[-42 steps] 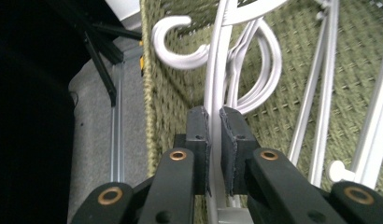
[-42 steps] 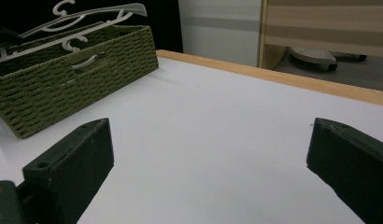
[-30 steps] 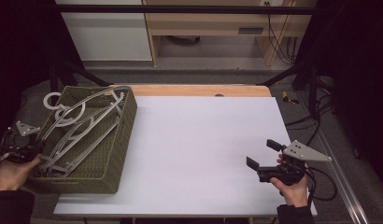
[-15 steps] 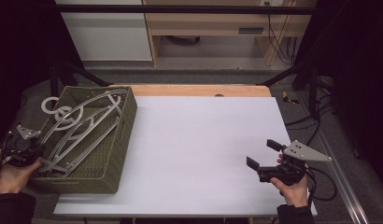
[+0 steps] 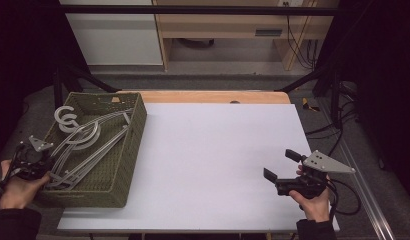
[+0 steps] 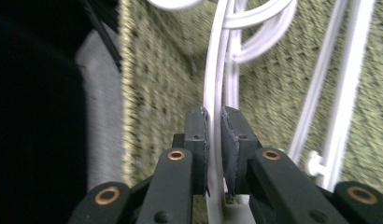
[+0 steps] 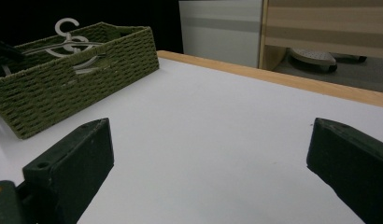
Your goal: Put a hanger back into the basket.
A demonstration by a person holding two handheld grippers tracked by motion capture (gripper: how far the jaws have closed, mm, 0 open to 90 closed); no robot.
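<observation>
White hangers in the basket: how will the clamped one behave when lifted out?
The hanger is thin plastic, so probably light and slightly springy. Its hook overlaps others in the basket, so it may snag. The left claw grips one narrow bar; it could pivot.

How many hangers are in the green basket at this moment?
2 hooks show, so at least 2 white hangers, overlapping in the green basket: one hook at the far left corner, another just nearer. The left gripper clamps one hanger's arm. More may lie hidden beneath.

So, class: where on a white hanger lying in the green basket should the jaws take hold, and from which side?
Probably the thin straight arm of the hanger, from the basket's open near-left end: the left gripper already pinches this narrow bar there, while the hooks lie tangled farther in.
</observation>
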